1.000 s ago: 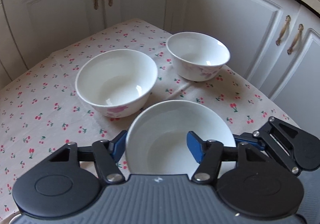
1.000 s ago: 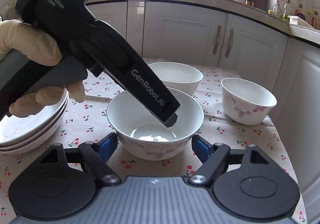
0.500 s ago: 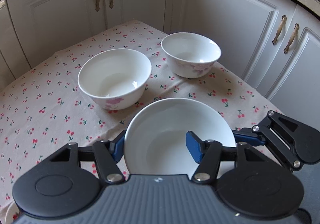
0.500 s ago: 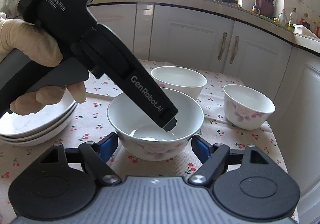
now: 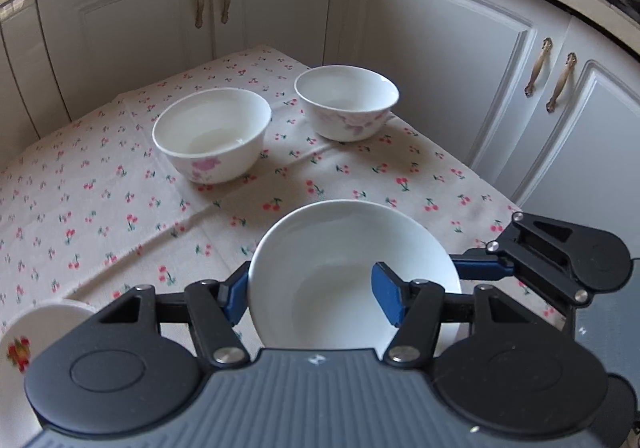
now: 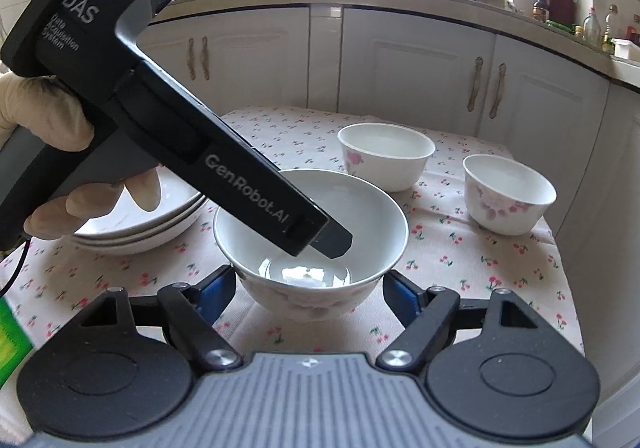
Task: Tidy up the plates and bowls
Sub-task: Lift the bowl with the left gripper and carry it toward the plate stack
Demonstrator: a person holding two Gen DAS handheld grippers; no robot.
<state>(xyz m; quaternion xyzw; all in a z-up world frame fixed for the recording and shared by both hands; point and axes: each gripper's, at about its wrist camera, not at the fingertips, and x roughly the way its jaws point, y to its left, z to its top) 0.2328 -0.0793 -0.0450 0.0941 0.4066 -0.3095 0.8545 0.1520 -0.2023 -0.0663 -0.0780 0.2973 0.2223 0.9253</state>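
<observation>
The left gripper (image 5: 310,290) jaws pinch the rim of a glossy, empty white bowl (image 5: 340,272) above the cherry-print table (image 5: 100,208), two empty floral bowls (image 5: 212,134) at 12 o'clock, while the right gripper (image 6: 310,290) jaws gape wide, holding nothing.

Bright window backlight, fisheye-warped edges.
</observation>
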